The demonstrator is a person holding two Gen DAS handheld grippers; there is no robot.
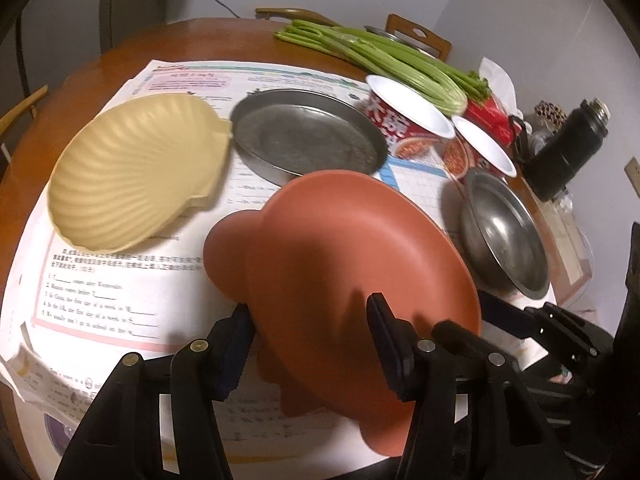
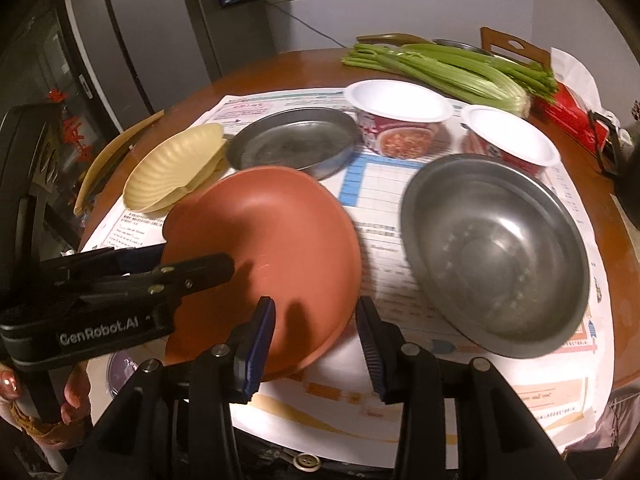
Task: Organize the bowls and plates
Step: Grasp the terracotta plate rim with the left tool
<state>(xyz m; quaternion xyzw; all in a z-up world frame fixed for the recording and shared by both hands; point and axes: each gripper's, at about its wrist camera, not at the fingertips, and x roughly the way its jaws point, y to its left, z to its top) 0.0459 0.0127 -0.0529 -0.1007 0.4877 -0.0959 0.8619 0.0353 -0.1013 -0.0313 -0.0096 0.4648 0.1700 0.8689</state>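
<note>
A terracotta-red plate (image 1: 340, 264) is tilted above the paper-covered table, clamped at its rim in my left gripper (image 1: 312, 332); it also shows in the right wrist view (image 2: 272, 248), where the left gripper (image 2: 200, 268) comes in from the left. My right gripper (image 2: 316, 340) is open at the plate's near edge, its right finger clear of it. A cream shell-shaped plate (image 1: 136, 168) (image 2: 176, 168), a flat steel pan (image 1: 308, 136) (image 2: 292, 140), a steel bowl (image 1: 504, 236) (image 2: 496, 252) and two red noodle bowls (image 1: 408, 116) (image 2: 400, 120) sit on the table.
Celery (image 1: 380, 56) (image 2: 448, 68) and a red packet (image 1: 492, 116) lie at the back of the round wooden table (image 1: 120, 48). A black flask (image 1: 568, 148) stands at the right edge. Wooden chairs (image 1: 416, 36) ring the table. Printed papers (image 1: 120, 280) cover the tabletop.
</note>
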